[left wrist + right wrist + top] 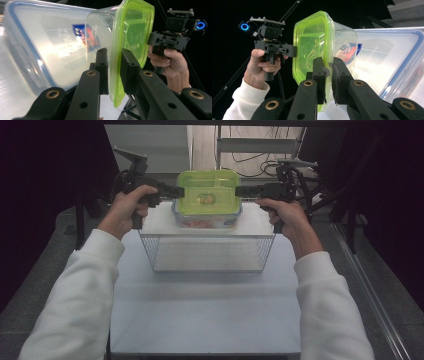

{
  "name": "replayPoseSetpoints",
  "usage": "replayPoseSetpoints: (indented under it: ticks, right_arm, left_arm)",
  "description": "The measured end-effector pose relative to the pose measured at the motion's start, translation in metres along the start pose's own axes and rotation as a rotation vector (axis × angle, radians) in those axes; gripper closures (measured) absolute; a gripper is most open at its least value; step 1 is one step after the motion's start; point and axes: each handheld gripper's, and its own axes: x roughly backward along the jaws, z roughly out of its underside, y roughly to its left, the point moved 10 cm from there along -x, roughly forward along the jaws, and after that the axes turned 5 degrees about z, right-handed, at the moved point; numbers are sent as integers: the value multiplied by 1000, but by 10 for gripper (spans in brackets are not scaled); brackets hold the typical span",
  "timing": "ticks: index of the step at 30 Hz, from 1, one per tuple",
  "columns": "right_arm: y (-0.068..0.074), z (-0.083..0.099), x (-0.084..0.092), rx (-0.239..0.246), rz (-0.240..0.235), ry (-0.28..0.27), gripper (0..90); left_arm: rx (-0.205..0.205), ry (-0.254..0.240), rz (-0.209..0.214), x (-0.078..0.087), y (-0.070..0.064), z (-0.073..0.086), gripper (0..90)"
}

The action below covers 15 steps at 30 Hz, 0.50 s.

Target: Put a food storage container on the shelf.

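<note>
A clear food box with a lime-green lid (208, 188) hangs between my two grippers, above the far part of the white table (205, 315). My left gripper (176, 192) is shut on the lid's left rim. In the left gripper view its jaws (113, 53) pinch the green lid (133, 35) edge-on. My right gripper (242, 192) is shut on the opposite rim; in the right gripper view its jaws (327, 61) clamp the green lid (312, 47). A larger clear box with a blue rim (207, 221) lies right under the green-lidded one; whether they touch I cannot tell.
A wire basket (207, 254) stands on the table just in front of the boxes. The blue-rimmed box (35, 47) holds something red. Dark frame posts (80, 220) flank the table, and cables (260, 165) lie behind it.
</note>
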Motion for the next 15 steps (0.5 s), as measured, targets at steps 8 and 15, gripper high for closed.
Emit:
replayPoseSetpoints:
  ticks: [8,15]
  right_arm:
    - [-24,-12,-13,-40,5,-39,799]
    - [-29,-15,-21,-71,8,-58,765]
  left_arm:
    - [10,-34,-16,-6,10,-13,788]
    - [39,-78,-40,-8,17,-18,769]
